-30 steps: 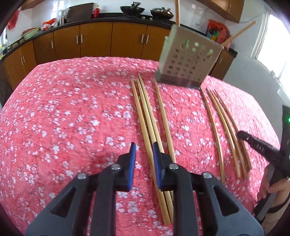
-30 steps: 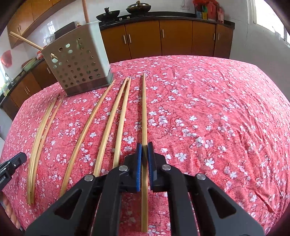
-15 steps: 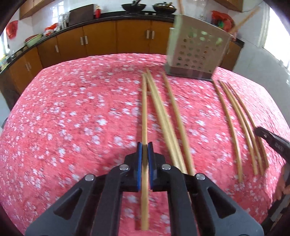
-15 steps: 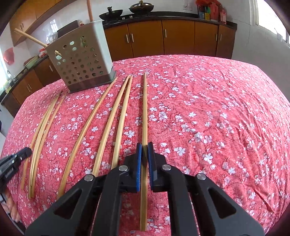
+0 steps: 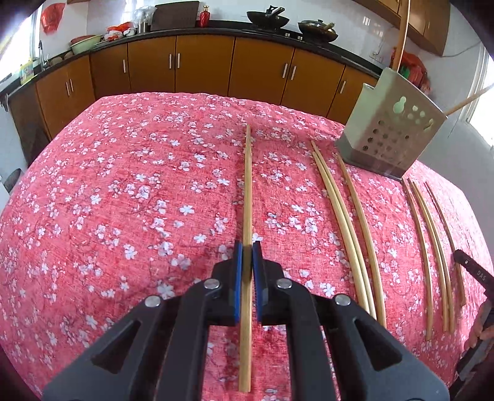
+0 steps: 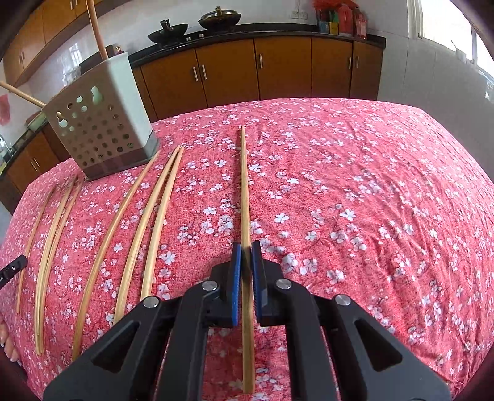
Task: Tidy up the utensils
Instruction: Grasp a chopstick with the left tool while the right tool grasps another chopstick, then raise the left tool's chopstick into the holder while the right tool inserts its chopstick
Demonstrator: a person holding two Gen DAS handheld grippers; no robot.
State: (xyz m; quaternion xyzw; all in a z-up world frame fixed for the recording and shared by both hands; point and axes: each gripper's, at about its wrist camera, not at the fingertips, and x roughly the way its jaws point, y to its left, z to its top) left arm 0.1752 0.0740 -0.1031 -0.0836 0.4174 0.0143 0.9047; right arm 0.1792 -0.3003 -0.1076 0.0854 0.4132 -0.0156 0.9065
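Note:
My left gripper is shut on a bamboo chopstick that points away along the fingers, above the red floral cloth. My right gripper is shut on another bamboo chopstick the same way. Several chopsticks lie loose on the cloth. A perforated grey utensil holder stands at the back, also in the right wrist view, with two chopsticks standing in it.
Wooden kitchen cabinets and a dark counter with woks run behind the table. The other gripper's tip shows at the right edge of the left view and the left edge of the right view.
My left gripper closed on a chopstick and carried it left, away from the others. My right gripper kept its chopstick and shifted it right, apart from the loose ones.

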